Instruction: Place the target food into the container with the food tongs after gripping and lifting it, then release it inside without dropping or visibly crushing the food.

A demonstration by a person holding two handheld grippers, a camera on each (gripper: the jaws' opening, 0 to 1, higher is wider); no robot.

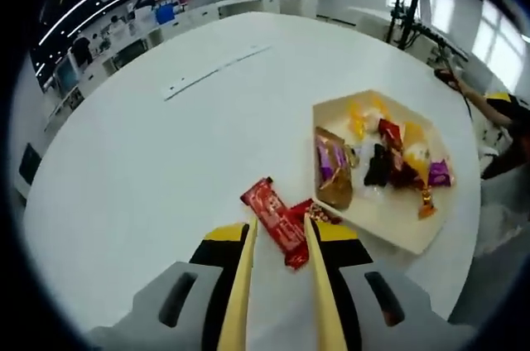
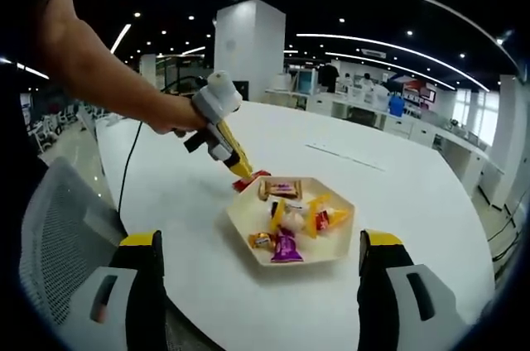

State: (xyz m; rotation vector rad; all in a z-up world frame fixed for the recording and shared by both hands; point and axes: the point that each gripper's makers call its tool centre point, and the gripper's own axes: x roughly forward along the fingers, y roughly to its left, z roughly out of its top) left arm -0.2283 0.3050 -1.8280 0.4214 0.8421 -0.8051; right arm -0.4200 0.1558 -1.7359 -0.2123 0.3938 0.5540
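Left gripper view: tongs (image 1: 280,285) held in left gripper (image 1: 281,239), yellow blades spread, tips either side of red snack packet (image 1: 274,220) lying on white table (image 1: 166,169) just beside hexagonal tray (image 1: 397,223) of wrapped sweets; whether blades touch packet hard to tell. Right gripper view: right gripper (image 2: 261,285) jaws wide apart, holding nothing, above near table edge; hand (image 2: 178,117) gripping left gripper from left, tongs reaching down to packet beyond tray; packet largely hidden by tong tips; grey mesh chair (image 2: 62,243) cut off.
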